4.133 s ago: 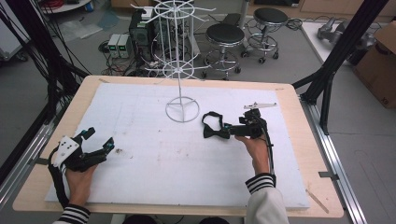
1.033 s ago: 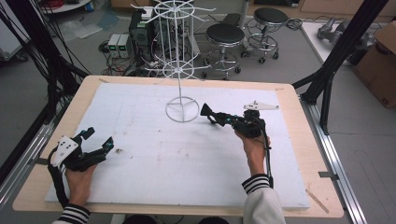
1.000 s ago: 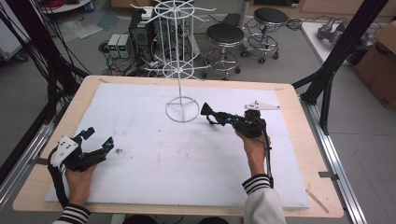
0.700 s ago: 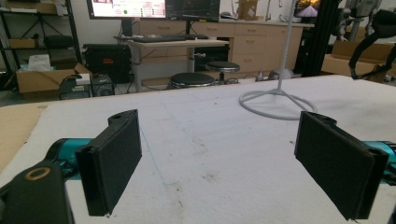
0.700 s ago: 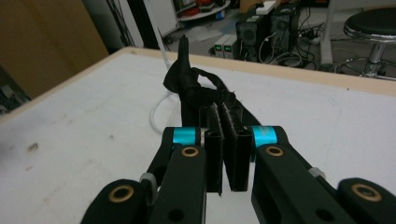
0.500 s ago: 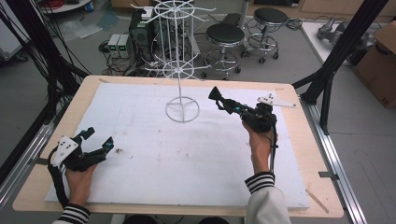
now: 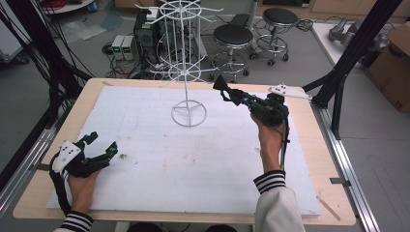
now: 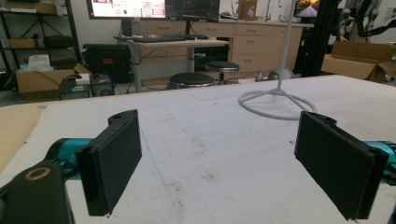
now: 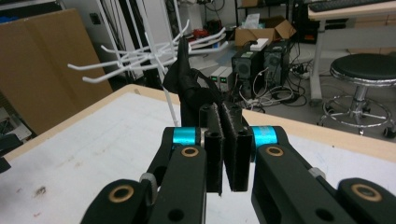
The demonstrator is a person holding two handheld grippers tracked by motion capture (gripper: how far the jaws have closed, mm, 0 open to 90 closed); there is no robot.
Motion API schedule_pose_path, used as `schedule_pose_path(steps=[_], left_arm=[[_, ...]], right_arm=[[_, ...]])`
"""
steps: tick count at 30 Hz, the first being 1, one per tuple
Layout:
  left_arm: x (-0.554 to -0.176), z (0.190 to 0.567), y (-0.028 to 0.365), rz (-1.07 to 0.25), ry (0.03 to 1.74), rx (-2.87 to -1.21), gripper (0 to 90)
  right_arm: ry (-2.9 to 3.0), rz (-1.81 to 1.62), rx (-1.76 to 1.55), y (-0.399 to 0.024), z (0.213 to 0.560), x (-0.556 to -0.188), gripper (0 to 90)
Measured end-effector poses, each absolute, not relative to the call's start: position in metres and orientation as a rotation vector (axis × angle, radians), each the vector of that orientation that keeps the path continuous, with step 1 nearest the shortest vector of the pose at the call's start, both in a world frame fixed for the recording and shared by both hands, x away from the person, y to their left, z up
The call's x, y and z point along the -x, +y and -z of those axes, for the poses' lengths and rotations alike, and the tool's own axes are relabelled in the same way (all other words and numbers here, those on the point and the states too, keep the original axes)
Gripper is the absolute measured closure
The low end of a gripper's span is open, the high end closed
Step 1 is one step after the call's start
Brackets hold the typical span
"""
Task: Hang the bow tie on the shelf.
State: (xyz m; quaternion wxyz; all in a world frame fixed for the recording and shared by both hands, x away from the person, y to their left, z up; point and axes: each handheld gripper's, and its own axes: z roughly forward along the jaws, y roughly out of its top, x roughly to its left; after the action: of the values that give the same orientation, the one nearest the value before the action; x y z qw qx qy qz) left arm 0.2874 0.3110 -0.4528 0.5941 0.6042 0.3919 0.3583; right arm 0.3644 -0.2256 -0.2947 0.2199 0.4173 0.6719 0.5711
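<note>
Right gripper [image 7: 227,89] is up off the table [image 7: 309,145] near the far right corner, jaws clamped on a small black strap [image 9: 187,81] that pokes out toward the hooks of the white wire rack [image 7: 186,72]. The rack's ring base sits on the white board [image 7: 193,164] near the middle of the far edge. Left gripper [image 7: 104,145] rests near the left edge, close to the near left corner, jaws wide apart with nothing between them.
</note>
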Motion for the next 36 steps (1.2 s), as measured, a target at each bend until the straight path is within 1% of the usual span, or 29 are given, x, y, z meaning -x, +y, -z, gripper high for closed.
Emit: schedule_pose_path(steps=[15,36], left_arm=[[-0.287,0.453,0.311,-0.832,0.909,-1.406,15.1],[-0.287,0.453,0.311,-0.832,0.908,-1.407,15.1]], right_arm=[[1.816,-1.619,-1.059,-0.207,0.271,-0.364,87.5],[1.853,-1.607,-0.978,-0.184,0.271,-0.360,87.4]])
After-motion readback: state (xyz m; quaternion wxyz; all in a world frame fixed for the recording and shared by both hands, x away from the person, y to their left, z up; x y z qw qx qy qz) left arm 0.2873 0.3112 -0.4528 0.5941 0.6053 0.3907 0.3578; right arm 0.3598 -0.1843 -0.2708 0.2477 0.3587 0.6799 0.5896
